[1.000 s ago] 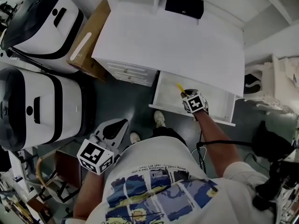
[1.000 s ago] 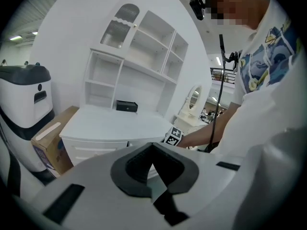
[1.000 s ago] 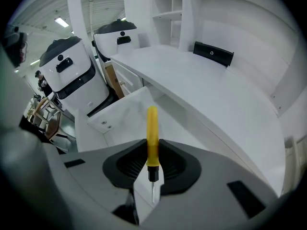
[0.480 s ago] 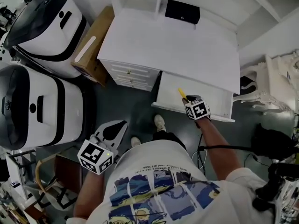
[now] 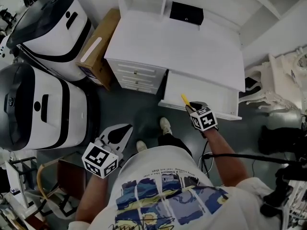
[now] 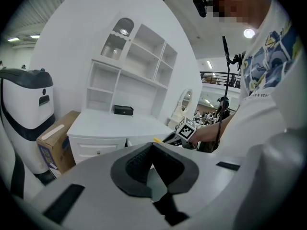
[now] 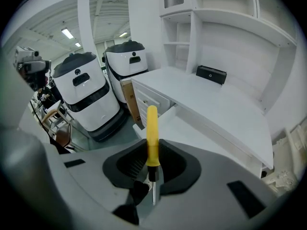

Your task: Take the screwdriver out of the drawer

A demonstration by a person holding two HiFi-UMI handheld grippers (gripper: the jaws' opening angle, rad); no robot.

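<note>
A yellow-handled screwdriver sticks up from my right gripper, which is shut on it just over the front rim of the open white drawer. In the right gripper view the handle stands upright between the dark pads, and the metal shaft points back at the camera. The drawer floor lies below and looks bare. My left gripper hangs low at the left over the dark floor, away from the desk. Its jaws meet at the tips with nothing in them.
The white desk has a black box at the back and shut small drawers at its left. A cardboard box and two large white-and-black machines stand left. A white chair is at the right.
My right gripper has risen out of the drawer with the screwdriver and come back over the drawer's front rim. The left gripper has shifted a little.
</note>
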